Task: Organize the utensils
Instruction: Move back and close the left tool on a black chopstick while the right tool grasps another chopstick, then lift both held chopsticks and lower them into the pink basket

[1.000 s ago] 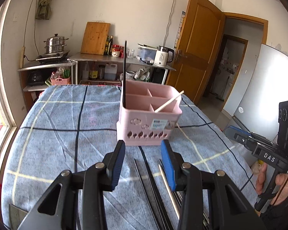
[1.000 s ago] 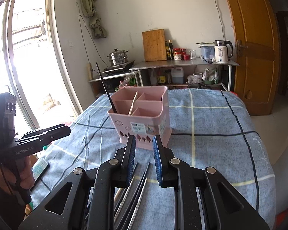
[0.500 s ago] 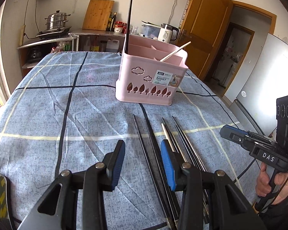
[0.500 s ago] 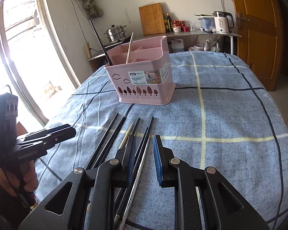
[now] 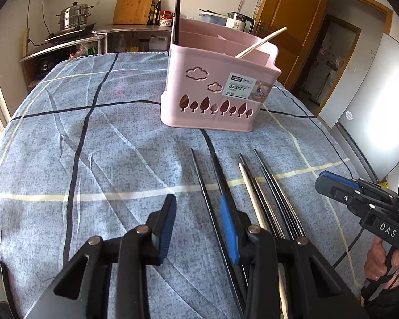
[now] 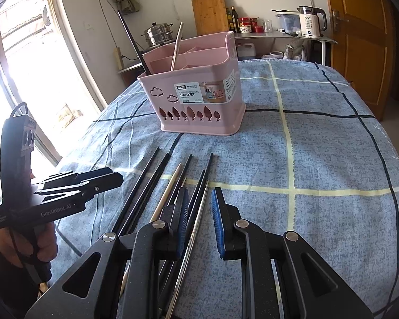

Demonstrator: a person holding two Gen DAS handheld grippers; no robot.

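Observation:
A pink utensil basket (image 5: 218, 79) (image 6: 199, 98) stands on the blue checked cloth. One black chopstick (image 5: 177, 8) and one wooden chopstick (image 5: 260, 42) stand in it. Several black chopsticks, a wooden one (image 5: 252, 191) (image 6: 167, 194) and a steel one (image 6: 199, 212) lie in a row in front of the basket. My left gripper (image 5: 196, 207) hangs low over the row's left end. Its jaws are closing; a black chopstick (image 5: 202, 175) lies between them, untouched. My right gripper (image 6: 199, 196) is open over the right end, straddling the steel chopstick without pressing it.
The table cloth (image 6: 319, 159) drops away at the right and near edges. A person's hands hold both tools: the right gripper (image 5: 332, 186) shows in the left view, the left gripper (image 6: 106, 178) in the right view. A kitchen shelf (image 6: 279, 34), window and wooden door stand behind.
Both grippers have sunk toward the table and tipped downward, so the chopstick row now lies under and between the jaws. The left jaws have narrowed a little.

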